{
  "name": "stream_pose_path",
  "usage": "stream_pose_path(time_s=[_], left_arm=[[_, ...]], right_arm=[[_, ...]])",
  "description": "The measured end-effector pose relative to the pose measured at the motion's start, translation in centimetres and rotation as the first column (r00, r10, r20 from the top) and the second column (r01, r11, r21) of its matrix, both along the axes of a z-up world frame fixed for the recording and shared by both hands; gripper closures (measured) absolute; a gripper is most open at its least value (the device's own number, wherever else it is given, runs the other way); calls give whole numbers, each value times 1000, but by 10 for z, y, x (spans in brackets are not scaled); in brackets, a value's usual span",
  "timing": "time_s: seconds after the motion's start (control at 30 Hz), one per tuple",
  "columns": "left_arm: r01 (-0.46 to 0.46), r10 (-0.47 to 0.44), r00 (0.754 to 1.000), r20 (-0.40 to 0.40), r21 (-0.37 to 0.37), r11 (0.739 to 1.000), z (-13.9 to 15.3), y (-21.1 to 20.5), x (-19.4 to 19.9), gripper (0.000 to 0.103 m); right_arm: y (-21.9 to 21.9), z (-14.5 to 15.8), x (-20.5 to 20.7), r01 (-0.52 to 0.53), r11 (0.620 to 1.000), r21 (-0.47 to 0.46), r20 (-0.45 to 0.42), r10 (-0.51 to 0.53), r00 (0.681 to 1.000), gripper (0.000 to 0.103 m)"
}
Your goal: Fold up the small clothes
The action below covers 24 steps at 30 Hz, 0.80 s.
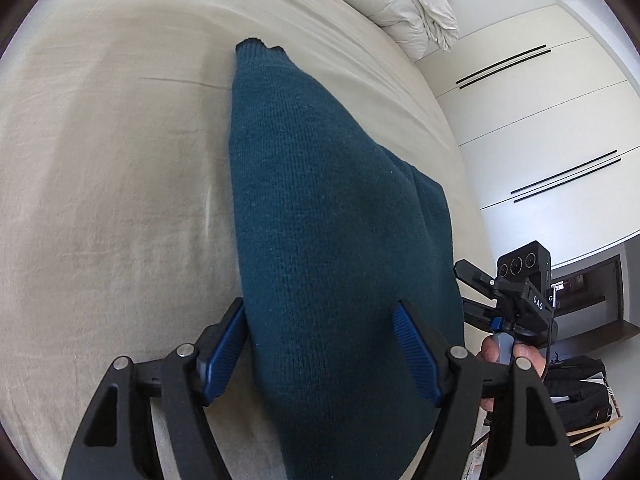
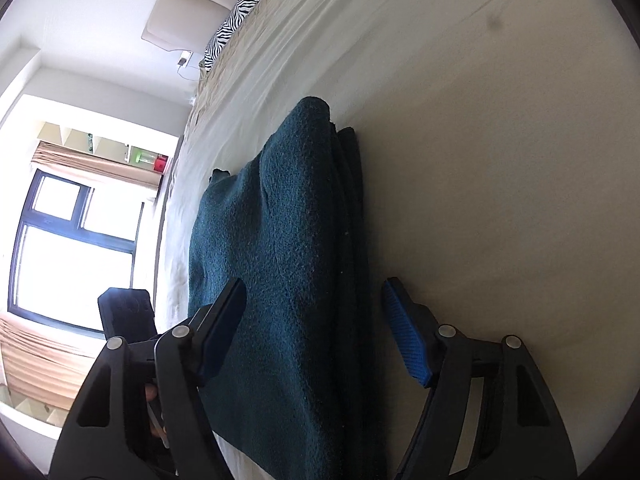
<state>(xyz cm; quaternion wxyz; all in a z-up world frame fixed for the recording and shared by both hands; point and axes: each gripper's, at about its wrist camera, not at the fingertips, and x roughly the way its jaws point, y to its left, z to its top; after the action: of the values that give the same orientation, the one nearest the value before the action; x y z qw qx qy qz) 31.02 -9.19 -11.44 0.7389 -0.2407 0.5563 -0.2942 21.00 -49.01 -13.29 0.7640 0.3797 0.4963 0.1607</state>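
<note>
Both the left gripper [image 1: 320, 344] and right gripper [image 2: 314, 328] angled down, jaws open astride the folded teal sweater [image 1: 320, 200] on the bed [image 1: 100, 160], gripping nothing.

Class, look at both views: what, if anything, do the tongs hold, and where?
Nothing is held. Both left tongs and right tongs stand open astride the teal knit garment.

Count: 1 teal sweater [image 1: 320, 240], 1 bed [image 1: 120, 200], 2 white pillows [image 1: 384, 0], 1 zebra pillow [image 2: 234, 20], 1 window [image 2: 68, 248].
</note>
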Motion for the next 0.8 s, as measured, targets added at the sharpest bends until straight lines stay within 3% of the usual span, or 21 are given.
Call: stream_pose_path(time_s=[0.03,0.07,0.13,0.23,0.37,0.47,0.6,0.8], left_arm=[[1,-1,1000,-2,5,1000,0,-3,2,29],[-5,5,1000,-1,17,1000,0,-5,3,31],[-3,3,1000,6,44,999,0,-8,5,46],[11,-13,1000,27,70,997,3,-10,5,54],[25,-33,997,63,120,992,18,-6,-5,59],[34,-55,990,128,163,986,44,0,-26,60],[39,-76,978,193,190,981,75,27,-64,60],[20,-71,973,220,222,975,101,94,-122,60]], right_arm=[[4,-1,4,-22,1000,-12,-12,22,1000,58],[11,-3,8,-46,998,-44,-27,45,999,62],[23,-2,12,-69,991,-118,-29,66,997,67],[36,5,11,-53,977,-206,-17,50,999,73],[66,33,-3,-48,915,-401,31,66,997,80],[91,62,-21,-45,883,-467,77,91,993,81],[128,93,-55,-65,869,-490,130,147,981,81],[197,121,-110,-127,903,-410,166,211,963,81]])
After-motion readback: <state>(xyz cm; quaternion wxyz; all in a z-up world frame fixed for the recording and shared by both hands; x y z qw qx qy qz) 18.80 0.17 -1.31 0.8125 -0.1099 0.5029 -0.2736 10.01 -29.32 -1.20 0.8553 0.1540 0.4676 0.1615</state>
